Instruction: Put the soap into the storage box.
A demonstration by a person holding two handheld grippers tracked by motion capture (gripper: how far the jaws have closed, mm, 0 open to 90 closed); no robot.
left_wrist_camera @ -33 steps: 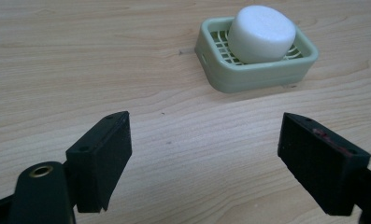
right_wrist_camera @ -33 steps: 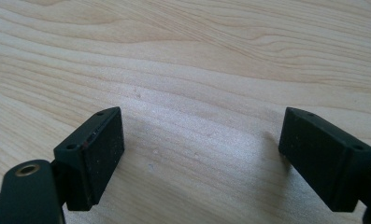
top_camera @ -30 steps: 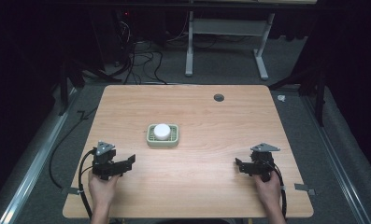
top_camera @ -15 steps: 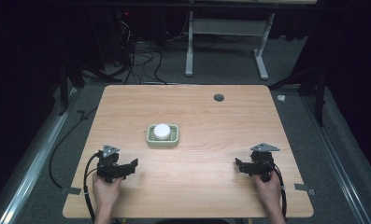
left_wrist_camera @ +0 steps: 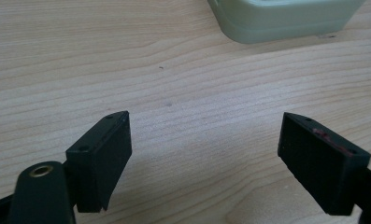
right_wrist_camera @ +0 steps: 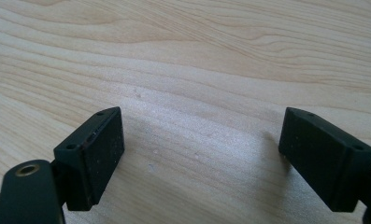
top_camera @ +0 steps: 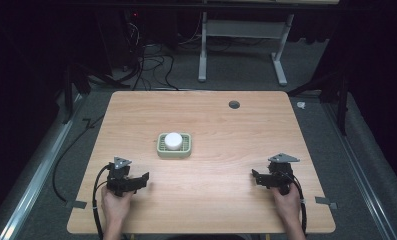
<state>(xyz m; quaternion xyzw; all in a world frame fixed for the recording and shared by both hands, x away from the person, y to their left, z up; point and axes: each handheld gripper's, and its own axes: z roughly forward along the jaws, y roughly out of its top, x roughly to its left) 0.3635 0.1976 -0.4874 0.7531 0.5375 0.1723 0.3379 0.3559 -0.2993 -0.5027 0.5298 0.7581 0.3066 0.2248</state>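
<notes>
A pale green slotted dish sits near the middle of the wooden table, with a white round object resting in it. My left gripper is held low over the table's near left, open, with nothing between its jaws. In the left gripper view the gripper stands open over bare wood, and the green dish lies ahead, slightly right. My right gripper is at the near right, pointing left. It is open over bare wood in the right gripper view.
A dark round hole is set in the table's far right part. Grey tape tabs mark the near side edges. Beyond the table stand a white desk frame and tangled cables on the floor.
My left gripper has shifted a little toward the near edge and to the right. The right gripper, the dish and the white object have stayed put.
</notes>
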